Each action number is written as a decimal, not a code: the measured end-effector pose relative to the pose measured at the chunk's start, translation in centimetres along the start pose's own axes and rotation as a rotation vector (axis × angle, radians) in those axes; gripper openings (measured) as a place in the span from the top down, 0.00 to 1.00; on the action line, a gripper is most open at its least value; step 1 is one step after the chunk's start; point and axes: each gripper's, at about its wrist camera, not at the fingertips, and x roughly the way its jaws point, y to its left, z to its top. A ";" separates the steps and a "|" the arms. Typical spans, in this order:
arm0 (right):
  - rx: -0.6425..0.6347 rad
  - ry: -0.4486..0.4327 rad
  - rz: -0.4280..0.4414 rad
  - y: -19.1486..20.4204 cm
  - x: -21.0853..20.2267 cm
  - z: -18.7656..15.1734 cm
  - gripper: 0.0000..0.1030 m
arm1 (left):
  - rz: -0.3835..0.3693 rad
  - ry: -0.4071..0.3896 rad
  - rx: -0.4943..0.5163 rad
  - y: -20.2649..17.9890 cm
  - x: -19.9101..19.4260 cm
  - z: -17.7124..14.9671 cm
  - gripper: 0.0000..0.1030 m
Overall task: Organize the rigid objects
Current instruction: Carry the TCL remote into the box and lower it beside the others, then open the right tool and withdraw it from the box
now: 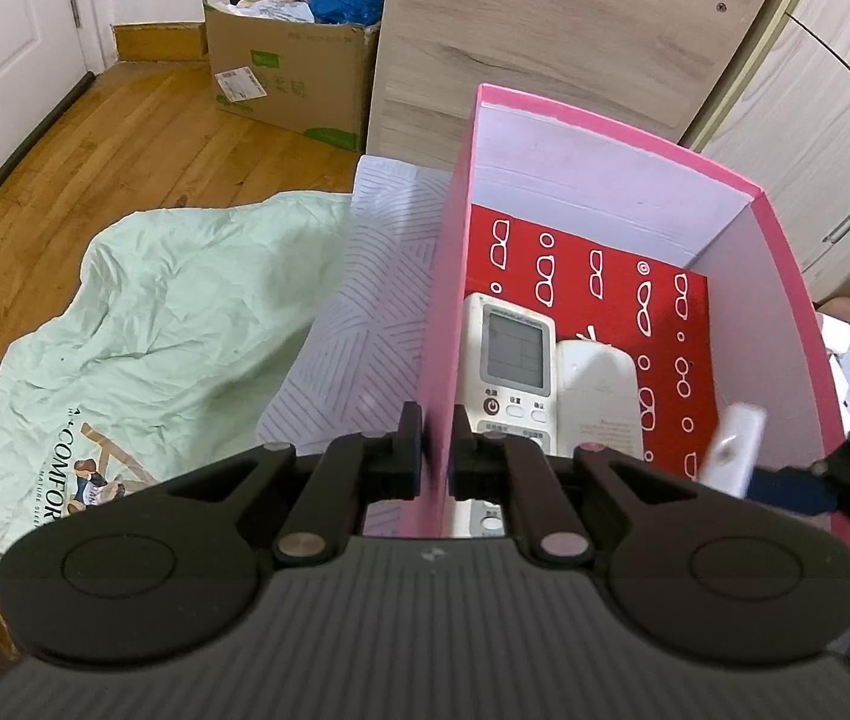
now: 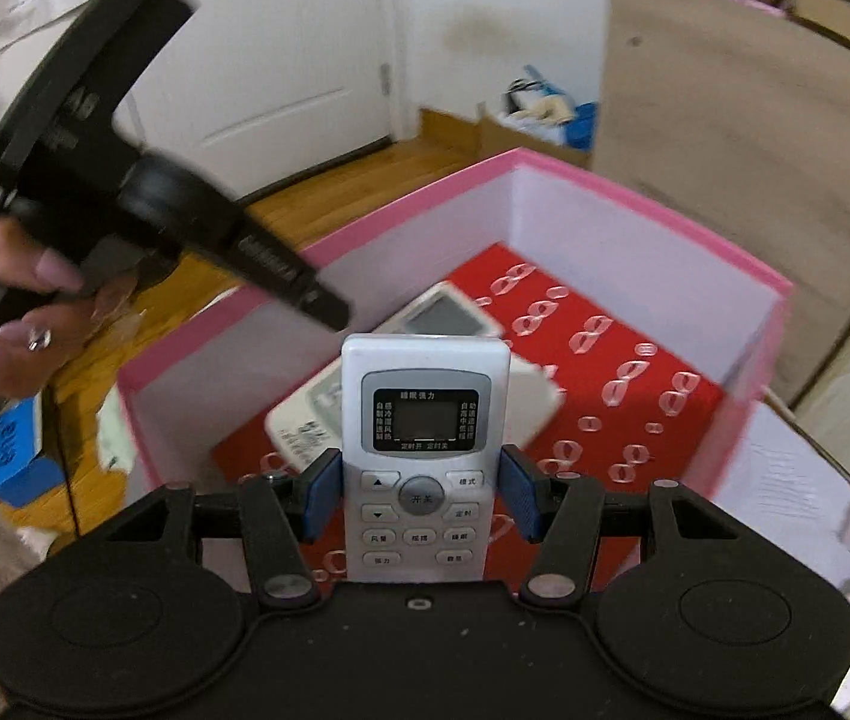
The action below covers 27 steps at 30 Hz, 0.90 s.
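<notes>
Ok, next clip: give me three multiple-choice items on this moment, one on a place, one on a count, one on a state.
1. Where is the left claw clamped?
A. on the near wall of the pink box
B. on the green cloth
C. on the cardboard carton

2. How many remotes already lie inside the box?
A. none
B. two
C. four

3. What is the right claw doing?
A. hanging open and empty
B. holding a remote over the box
C. pinching the box lid

Answers: 1 A, its pads sit on either side of the pink wall. 2 B, a screen remote and a plain white remote lie side by side on the red lining. 3 B, blue pads press both sides of the remote.
</notes>
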 end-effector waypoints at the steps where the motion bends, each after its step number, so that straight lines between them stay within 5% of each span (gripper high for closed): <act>1: -0.003 0.006 0.006 0.3 0.0 0.0 0.40 | -0.003 0.001 -0.002 0.1 0.0 0.0 0.93; 9: 0.046 0.051 0.108 1.0 1.0 1.2 0.40 | -0.019 0.001 -0.005 0.4 -0.1 0.0 0.93; 15: 0.300 0.104 0.270 -0.9 2.2 1.8 0.40 | -0.035 0.005 -0.016 0.8 0.0 0.1 0.92; 24: 0.427 0.119 0.103 -1.0 3.2 2.3 0.41 | -0.037 0.005 -0.015 0.9 0.0 0.0 0.92; 27: 0.522 0.170 0.098 -1.3 4.6 2.2 0.57 | -0.043 0.007 -0.023 1.0 0.0 0.0 0.92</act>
